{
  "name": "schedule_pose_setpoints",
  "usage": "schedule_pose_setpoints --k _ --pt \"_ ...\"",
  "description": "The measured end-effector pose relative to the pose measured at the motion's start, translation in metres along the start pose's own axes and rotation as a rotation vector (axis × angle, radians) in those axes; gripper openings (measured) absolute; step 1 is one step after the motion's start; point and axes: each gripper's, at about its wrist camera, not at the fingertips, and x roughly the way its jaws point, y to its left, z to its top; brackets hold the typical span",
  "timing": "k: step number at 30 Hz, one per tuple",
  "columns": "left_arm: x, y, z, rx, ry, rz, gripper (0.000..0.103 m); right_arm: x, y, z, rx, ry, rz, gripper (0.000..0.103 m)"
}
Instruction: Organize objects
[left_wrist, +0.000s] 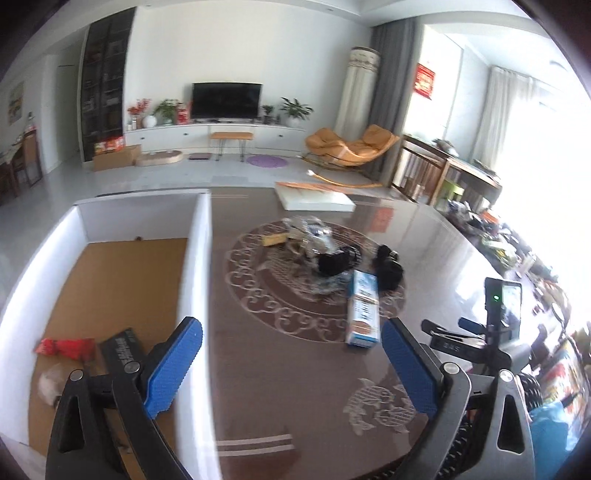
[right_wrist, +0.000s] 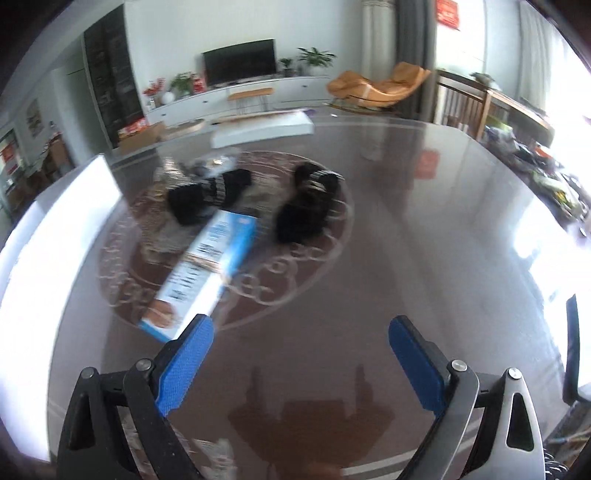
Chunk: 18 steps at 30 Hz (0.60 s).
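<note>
The left gripper (left_wrist: 291, 363) stood with its jaws spread wide and nothing between them, its blue pads (left_wrist: 173, 365) at the bottom of the left wrist view; one pad lay over the white wall of the open box (left_wrist: 199, 258), the other over the dark table (left_wrist: 295, 387). The right gripper (right_wrist: 301, 360) also gaped wide and empty at the bottom of its own view, above bare tabletop.

Just beyond the left gripper's right pad, right of centre, lay a blue-and-white carton (left_wrist: 364, 306); in the right wrist view it sat left of centre, touching nothing but the table. Above it, mid-frame, were two black bundles (left_wrist: 386, 267) and a heap of clear wrapping (left_wrist: 310, 232). Inside the box, at lower left, lay a red packet (left_wrist: 64, 347) and a black flat box (left_wrist: 120, 350).
</note>
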Motion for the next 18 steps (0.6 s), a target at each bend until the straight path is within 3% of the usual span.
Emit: schedule_pose_setpoints --k 3,7,18 --pt "0.024 -0.044 -0.013 0.056 0.083 -0.082 0.100 0.003 -0.032 -0.005 0.076 0.012 -0.018 0.096" --pt "0.058 -0.071 -0.033 0.107 0.155 -0.085 0.100 -0.003 -0.038 -0.005 0.103 0.006 -0.017 0.096" --pt "0.108 -0.067 -0.068 0.143 0.204 -0.027 0.100 0.010 -0.017 -0.012 0.010 0.032 -0.044 0.096"
